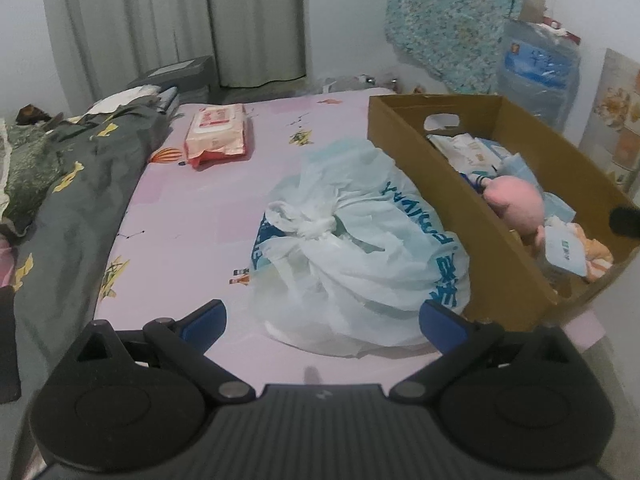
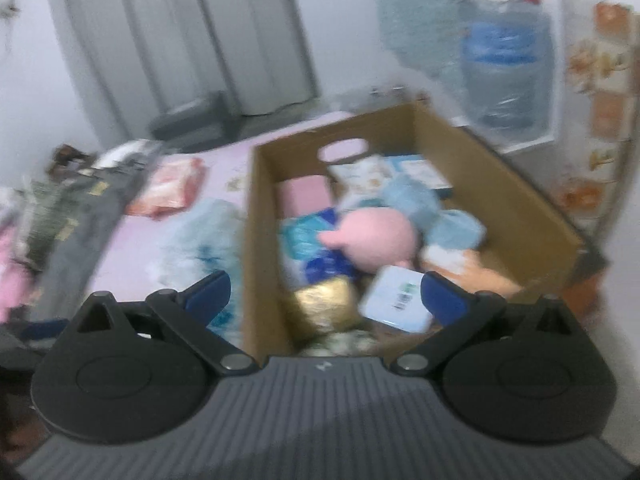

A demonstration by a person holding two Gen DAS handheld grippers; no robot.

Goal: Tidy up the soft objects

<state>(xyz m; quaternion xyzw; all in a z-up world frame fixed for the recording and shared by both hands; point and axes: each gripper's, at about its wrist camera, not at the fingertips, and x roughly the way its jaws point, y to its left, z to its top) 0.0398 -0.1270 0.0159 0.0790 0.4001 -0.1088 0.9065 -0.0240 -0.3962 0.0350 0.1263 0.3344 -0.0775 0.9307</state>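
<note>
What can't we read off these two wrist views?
- Right wrist view: motion blur smears everything; labels on packs in the cardboard box are unreadable.
- Left wrist view: the near box wall hides most contents beside the pink plush.
- Knotted plastic bag: contents not visible.

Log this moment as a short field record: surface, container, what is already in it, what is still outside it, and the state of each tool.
surface: bed with pink printed sheet
container: cardboard box, open top, on the bed
in box: pink plush toy, several soft packets
outside box: tied white plastic bag beside the box; pink wipes pack further back
left tool: open, empty
right tool: open, empty, view blurred
</note>
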